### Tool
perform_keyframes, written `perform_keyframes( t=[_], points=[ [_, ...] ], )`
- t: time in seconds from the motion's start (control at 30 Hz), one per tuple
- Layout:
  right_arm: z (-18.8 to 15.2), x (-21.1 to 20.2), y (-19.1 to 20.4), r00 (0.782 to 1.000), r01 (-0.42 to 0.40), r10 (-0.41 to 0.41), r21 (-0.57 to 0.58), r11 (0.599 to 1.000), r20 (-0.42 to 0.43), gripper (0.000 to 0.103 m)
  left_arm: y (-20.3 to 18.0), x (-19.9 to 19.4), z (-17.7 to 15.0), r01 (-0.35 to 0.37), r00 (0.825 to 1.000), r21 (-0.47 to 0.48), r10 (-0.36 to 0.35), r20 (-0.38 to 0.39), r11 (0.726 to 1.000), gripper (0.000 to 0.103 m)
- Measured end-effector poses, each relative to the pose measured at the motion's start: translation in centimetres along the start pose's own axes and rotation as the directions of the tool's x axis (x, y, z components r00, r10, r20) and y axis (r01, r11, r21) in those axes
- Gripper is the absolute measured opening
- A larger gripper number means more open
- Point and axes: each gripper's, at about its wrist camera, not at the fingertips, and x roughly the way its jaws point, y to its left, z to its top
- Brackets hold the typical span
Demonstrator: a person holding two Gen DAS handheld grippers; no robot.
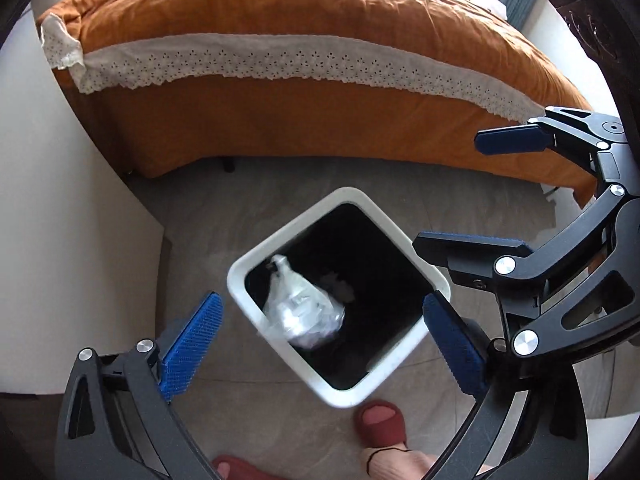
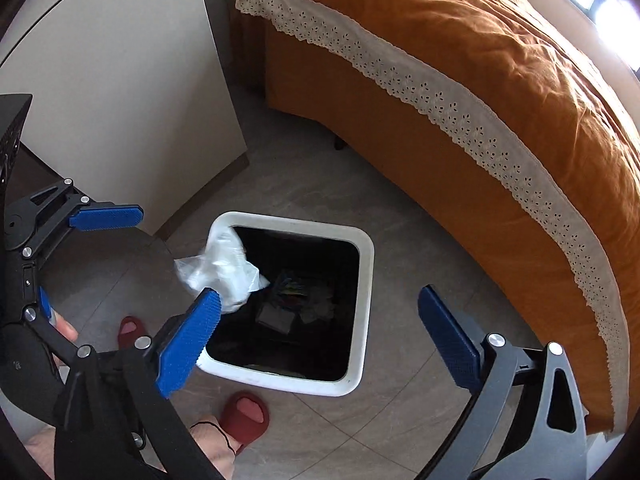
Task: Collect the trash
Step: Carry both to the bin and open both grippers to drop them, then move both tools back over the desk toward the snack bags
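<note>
- A bed (image 1: 280, 40) with a rust-orange cover and a lace-edged white band is seen beyond the grey tiled floor (image 2: 320, 168); a white cabinet panel (image 2: 120, 100) stands at the floor's left edge.
- A white square waste bin (image 1: 276, 232) with a dark liner stands on the floor just beside the person's red slippers (image 1: 380, 420).
- The left hand-held gripper (image 1: 320, 340) is held spread wide above the bin, nothing between its blue pads.
- The right hand-held gripper (image 2: 320, 336) is likewise fully spread and empty.
- A crumpled clear plastic bag (image 1: 302, 308) is seen at the bin's mouth, by its left rim, free of both grippers; whether it is falling or resting cannot be told.
- The bag is judged light, soft and slippery; it would best be pinched at a bunched fold.
</note>
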Motion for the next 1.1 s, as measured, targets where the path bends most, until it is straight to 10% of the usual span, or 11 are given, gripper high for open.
perform_keyframes(
  t=[0.53,0.83,1.1],
  points=[
    [7.2,-16.5,4.5,0.978,0.028,-0.032,0.022,0.999,0.205,0.098,3.8,-19.5,3.8,-0.098,0.973,-0.072,0.111,0.203,0.993,0.098],
    [14.0,-28.5,11.4,0.895,-0.042,0.065,-0.061,0.997,0.441,0.098,8.7,-35.6,4.4,-0.246,0.878,-0.19,0.301,0.372,0.951,0.098],
    [19.8,-33.9,20.3,0.818,-0.107,0.233,-0.259,0.96,0.526,0.098,15.5,-44.7,1.0,-0.379,0.777,-0.351,0.5,0.383,0.856,0.098]
  ],
)
